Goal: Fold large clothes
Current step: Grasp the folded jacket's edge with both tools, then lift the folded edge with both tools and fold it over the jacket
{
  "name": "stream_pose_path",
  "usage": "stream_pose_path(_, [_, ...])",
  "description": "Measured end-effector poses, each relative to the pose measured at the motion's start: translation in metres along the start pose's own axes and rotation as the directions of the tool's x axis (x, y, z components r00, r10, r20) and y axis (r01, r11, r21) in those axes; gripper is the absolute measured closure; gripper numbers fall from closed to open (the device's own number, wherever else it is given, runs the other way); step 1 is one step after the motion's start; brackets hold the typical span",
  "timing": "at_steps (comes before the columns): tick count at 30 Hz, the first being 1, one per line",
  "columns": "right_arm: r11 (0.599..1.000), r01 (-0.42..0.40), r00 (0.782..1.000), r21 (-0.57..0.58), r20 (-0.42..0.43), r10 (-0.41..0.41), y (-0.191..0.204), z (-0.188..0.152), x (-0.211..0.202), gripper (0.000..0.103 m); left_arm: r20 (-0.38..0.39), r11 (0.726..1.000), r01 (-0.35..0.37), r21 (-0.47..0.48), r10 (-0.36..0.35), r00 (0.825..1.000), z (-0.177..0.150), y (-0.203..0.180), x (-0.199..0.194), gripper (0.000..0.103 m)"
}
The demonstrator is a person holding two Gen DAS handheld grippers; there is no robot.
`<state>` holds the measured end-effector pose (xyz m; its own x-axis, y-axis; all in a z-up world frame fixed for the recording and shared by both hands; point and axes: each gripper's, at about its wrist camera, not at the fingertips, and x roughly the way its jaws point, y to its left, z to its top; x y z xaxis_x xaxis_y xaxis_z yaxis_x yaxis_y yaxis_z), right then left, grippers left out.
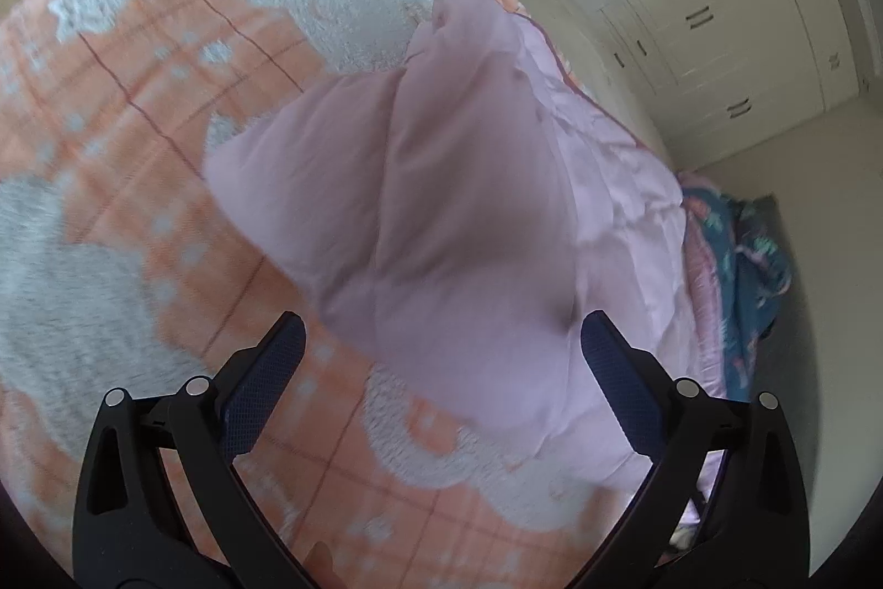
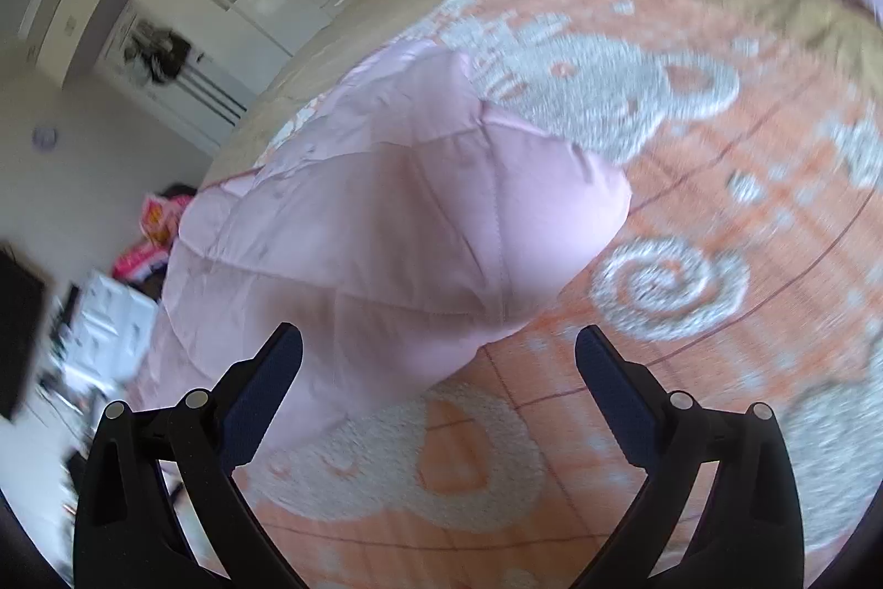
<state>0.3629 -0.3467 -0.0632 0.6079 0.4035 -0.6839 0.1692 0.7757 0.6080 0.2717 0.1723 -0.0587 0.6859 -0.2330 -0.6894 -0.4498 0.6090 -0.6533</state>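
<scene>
Surface: orange blanket (image 1: 138, 103) with white plush figures, spread over the bed, filling lower and left frame.
Left gripper (image 1: 441, 357): jaws spread wide, holding nothing, hovering over near end of garment.
Right gripper (image 2: 439, 357): likewise agape and empty, garment edge between the fingers but ungripped.
Pink padded garment (image 1: 441, 213): centre frame, bunched and partly doubled over, on the blanket.
Progress: probably mid-fold; lumpy, further folds and smoothing left.
Background: white wardrobes (image 1: 717, 9), upper right.
</scene>
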Motion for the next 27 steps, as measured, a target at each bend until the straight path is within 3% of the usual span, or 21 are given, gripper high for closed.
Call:
stream_pose_path(11, [1.000,-0.008,0.999,0.009,-0.041,0.009,0.008,0.010,0.042,0.004,0.018,0.996,-0.024,-0.085,0.026,1.000,0.017,0.006,0.041,0.008])
stream_pose_path(15, [1.000,-0.005,0.999,0.007,-0.049,0.006,0.009,0.014,0.056,0.004,0.034,0.994,0.001,-0.113,0.003,0.999,0.017,0.011,0.055,0.008])
stream_pose_path(27, [0.998,-0.051,0.998,-0.032,-0.028,0.050,0.004,0.016,0.081,0.004,0.064,0.996,-0.004,-0.084,0.010,0.998,0.020,0.009,0.064,0.009])
